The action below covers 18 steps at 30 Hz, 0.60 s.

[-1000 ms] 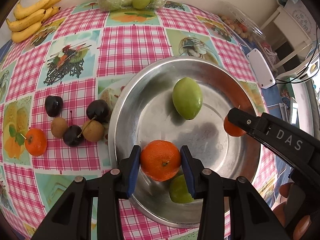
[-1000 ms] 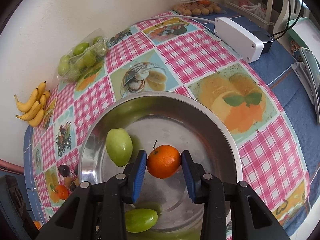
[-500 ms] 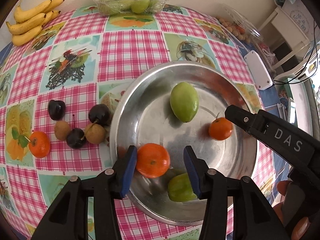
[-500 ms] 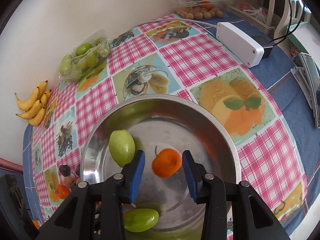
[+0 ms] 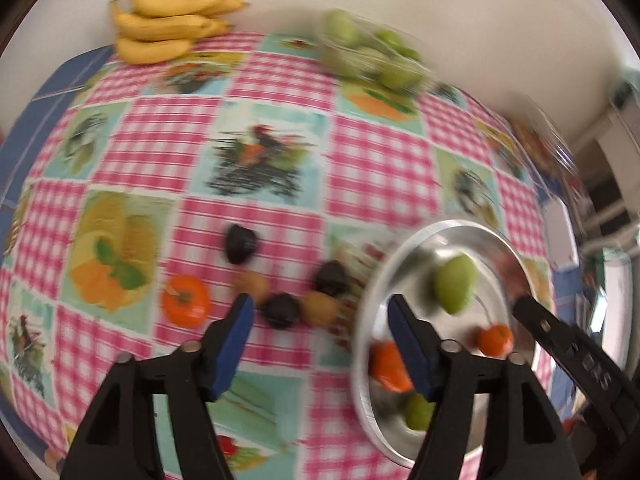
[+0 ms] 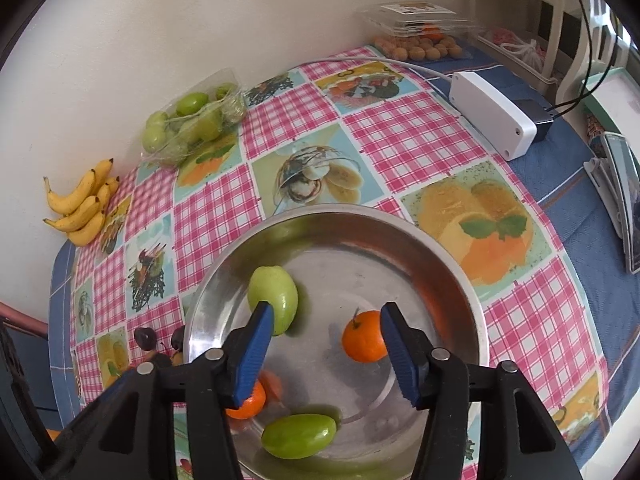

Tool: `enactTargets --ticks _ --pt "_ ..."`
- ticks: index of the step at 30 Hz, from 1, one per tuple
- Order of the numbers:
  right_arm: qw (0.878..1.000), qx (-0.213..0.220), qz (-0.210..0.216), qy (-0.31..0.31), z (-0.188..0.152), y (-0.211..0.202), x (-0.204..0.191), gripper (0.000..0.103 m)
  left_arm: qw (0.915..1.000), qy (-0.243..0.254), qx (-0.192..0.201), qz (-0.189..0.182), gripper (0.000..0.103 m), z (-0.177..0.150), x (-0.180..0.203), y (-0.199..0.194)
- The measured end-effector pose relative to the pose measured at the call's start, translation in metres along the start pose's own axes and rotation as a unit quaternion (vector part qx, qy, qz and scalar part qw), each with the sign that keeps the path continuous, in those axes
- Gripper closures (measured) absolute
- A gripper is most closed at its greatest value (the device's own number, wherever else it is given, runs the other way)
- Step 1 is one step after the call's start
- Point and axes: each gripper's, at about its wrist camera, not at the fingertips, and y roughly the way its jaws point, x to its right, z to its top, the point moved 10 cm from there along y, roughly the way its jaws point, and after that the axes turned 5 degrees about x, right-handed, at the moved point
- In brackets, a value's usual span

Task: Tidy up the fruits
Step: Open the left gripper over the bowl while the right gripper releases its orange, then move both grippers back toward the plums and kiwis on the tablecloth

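On the checked tablecloth (image 6: 408, 140) sits a wide metal bowl (image 6: 460, 280), and four fruits lie loose in it: a pale green fruit (image 6: 274, 300) toward its left, a small tangerine (image 6: 364, 342) with a stem to the right of that, another tangerine (image 6: 250, 402) at the near left, and a second green fruit (image 6: 298, 436) lying on its side at the near edge.

The right gripper (image 6: 326, 352) hangs just above the bowl with its blue-padded jaws spread wide and nothing between them; the stemmed tangerine sits low beside the right pad, apart from it.

The left gripper (image 5: 320, 344) is over the cloth at the bowl's left rim, jaws wide apart and holding nothing. That view is smeared with motion blur. Beyond its pads a little cluster of fruit lies on the cloth just left of the bowl: a loose tangerine (image 5: 185, 306) farthest left, then two or three dark cherries (image 5: 240, 244) and a couple of small brownish fruits (image 5: 320, 307) close together, near the bowl's rim. I cannot tell whether any of them touch.

Farther off, against the wall, a bunch of bananas (image 6: 82, 204) lies at the far left and a clear tray of green fruits (image 6: 192, 122) sits to its right. At the far right are a white box (image 6: 494, 114) with a cable and a clear punnet of small brown fruits (image 6: 420, 46).
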Motion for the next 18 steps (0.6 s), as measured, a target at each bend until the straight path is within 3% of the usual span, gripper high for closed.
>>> enactTargets --ticks 5,10,18 --pt "1.000 -0.001 0.002 -0.020 -0.003 0.001 -0.013 0.021 0.9987 -0.035 0.017 0.033 0.016 0.009 -0.033 0.002" --pt "0.999 -0.003 0.003 -0.037 -0.006 0.003 -0.023 0.000 0.9969 -0.033 0.035 0.061 0.009 0.013 -0.049 0.001" --pt "0.998 -0.004 -0.002 -0.056 -0.008 0.005 -0.030 0.000 0.9966 -0.020 0.045 0.066 0.007 0.015 -0.054 0.000"
